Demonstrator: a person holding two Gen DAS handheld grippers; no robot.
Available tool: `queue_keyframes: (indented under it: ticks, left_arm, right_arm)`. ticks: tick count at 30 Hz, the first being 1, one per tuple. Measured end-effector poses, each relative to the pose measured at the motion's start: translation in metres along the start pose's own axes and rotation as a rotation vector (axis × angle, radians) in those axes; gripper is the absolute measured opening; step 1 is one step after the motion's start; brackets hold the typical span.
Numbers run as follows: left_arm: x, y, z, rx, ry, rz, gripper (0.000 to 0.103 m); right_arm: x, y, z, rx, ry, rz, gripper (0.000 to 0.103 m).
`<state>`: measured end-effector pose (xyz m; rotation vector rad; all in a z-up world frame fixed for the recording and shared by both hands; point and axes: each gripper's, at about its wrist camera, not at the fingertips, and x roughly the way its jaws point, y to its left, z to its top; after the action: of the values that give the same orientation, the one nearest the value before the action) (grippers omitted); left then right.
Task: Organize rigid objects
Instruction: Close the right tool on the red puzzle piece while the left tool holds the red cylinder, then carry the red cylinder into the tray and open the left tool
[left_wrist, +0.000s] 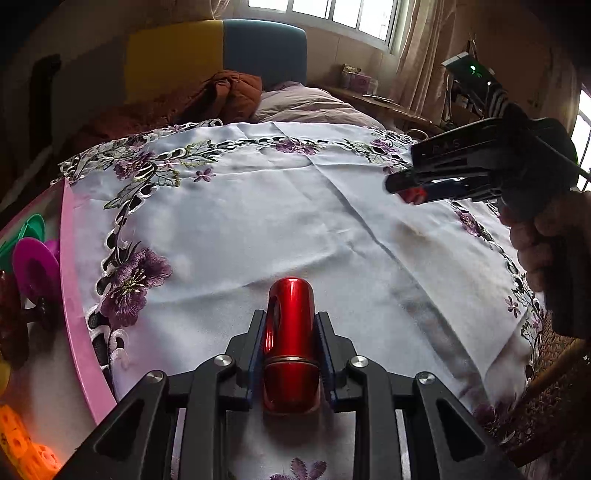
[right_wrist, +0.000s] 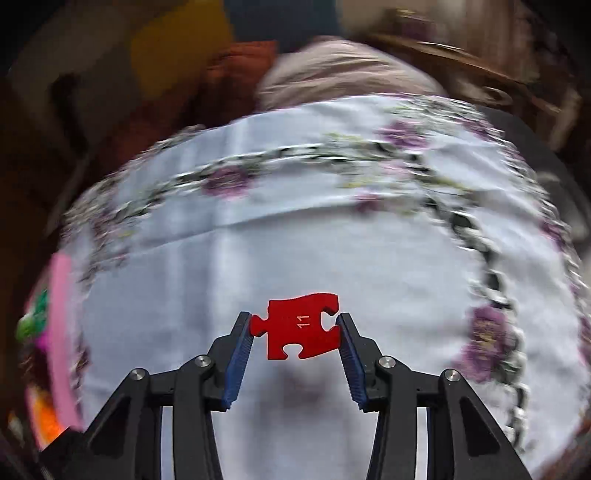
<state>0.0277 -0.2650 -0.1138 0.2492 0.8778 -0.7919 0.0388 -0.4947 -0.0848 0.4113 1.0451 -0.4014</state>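
A glossy red metal capsule-shaped object (left_wrist: 291, 343) sits clamped between the blue pads of my left gripper (left_wrist: 291, 321), held over the white embroidered tablecloth (left_wrist: 258, 221). In the right wrist view a flat red jigsaw piece (right_wrist: 300, 325) marked 11 is pinched by its two side edges between the fingertips of my right gripper (right_wrist: 295, 321), above the same cloth (right_wrist: 295, 240). The left wrist view shows the right gripper (left_wrist: 402, 188) at the upper right in a person's hand (left_wrist: 535, 240), a bit of red showing at its tips.
A pink tray (left_wrist: 74, 295) lies along the cloth's left edge, holding green and magenta plastic pieces (left_wrist: 31, 258) and an orange block (left_wrist: 22, 443). A woven basket rim (left_wrist: 546, 387) sits at the right. A bed with bedding lies beyond the table.
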Motion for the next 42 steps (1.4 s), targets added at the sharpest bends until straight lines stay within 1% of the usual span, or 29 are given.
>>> queue_keyframes:
  ticks: [1,3,6,10,20,23,26,30,35,39,42]
  left_arm:
    - [0.0,0.0,0.0,-0.001,-0.001,-0.001,0.025]
    - [-0.001,0.001,-0.001,-0.008,-0.003,-0.006,0.025]
    - [-0.001,0.002,-0.002,-0.013,-0.006,-0.01,0.025]
    - [-0.002,0.002,-0.002,-0.02,-0.008,-0.011,0.025]
    - [-0.003,0.003,0.0,-0.048,0.006,0.0,0.025]
    - [-0.004,-0.001,0.001,-0.026,0.01,0.017,0.025]
    - [-0.008,0.0,0.002,-0.047,0.013,0.012,0.025]
    - [-0.024,-0.004,0.006,-0.049,-0.013,0.002,0.025]
    - [-0.054,-0.004,0.015,-0.059,-0.086,0.006,0.025]
    - [-0.082,0.0,0.021,-0.065,-0.138,0.021,0.025]
    - [-0.096,0.006,0.023,-0.079,-0.16,0.04,0.025]
  right_arm:
    - [0.004,0.006,-0.002,-0.024,0.015,-0.003,0.046]
    - [0.012,0.012,-0.006,-0.068,0.053,-0.057,0.046]
    - [0.02,0.008,-0.009,-0.068,0.095,-0.091,0.047]
    - [0.019,0.011,-0.014,-0.095,0.093,-0.115,0.047]
    - [0.02,0.017,-0.014,-0.13,0.09,-0.133,0.047]
    - [0.02,0.02,-0.015,-0.159,0.081,-0.145,0.047]
    - [0.019,0.019,-0.015,-0.151,0.081,-0.138,0.047]
    - [0.02,0.021,-0.014,-0.171,0.077,-0.15,0.048]
    - [0.02,0.021,-0.014,-0.174,0.079,-0.151,0.047]
    - [0.02,0.02,-0.014,-0.177,0.077,-0.151,0.047]
    - [0.02,0.021,-0.014,-0.183,0.073,-0.153,0.047]
